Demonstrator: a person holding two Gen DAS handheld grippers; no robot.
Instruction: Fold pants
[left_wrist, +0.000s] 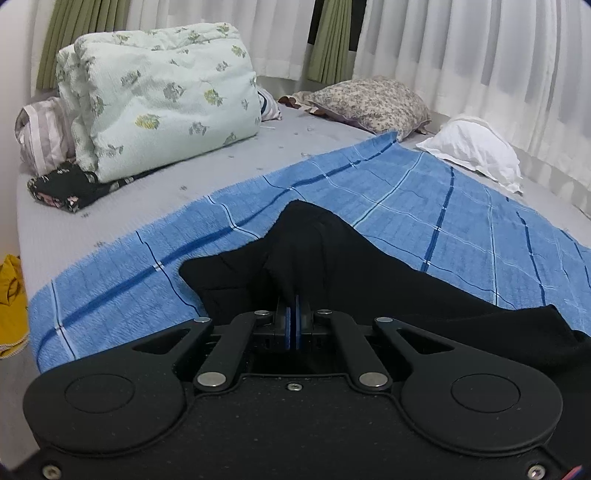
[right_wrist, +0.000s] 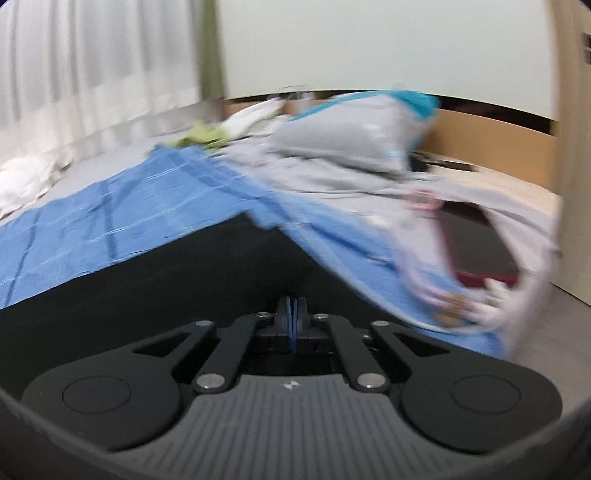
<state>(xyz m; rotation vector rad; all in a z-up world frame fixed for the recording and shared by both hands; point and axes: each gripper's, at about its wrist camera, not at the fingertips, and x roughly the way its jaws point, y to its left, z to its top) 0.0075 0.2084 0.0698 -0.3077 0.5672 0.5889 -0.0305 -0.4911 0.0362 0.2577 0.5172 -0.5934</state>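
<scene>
Black pants (left_wrist: 369, 266) pinched in both grippers, spread over a blue plaid blanket (left_wrist: 424, 199) on the bed.

Left gripper (left_wrist: 294, 308) has its blue pads (left_wrist: 288, 325) squeezed together on a bunched ridge of the pants, so the fabric peaks up just ahead of the jaws and drapes off to either side of them. Further out past the jaws, to the left, sits a folded floral quilt (left_wrist: 162, 96), and to the right a floral pillow (left_wrist: 373, 101) and a white pillow (left_wrist: 476, 147). Right wrist view is pretty blurry, but the right gripper (right_wrist: 293, 306) looks clamped on the pants too, jaws together with dark cloth all around them. Ahead and right of those jaws there's a rumpled grey sheet (right_wrist: 332, 181) and a grey bag (right_wrist: 351, 136) with teal at the top.
</scene>
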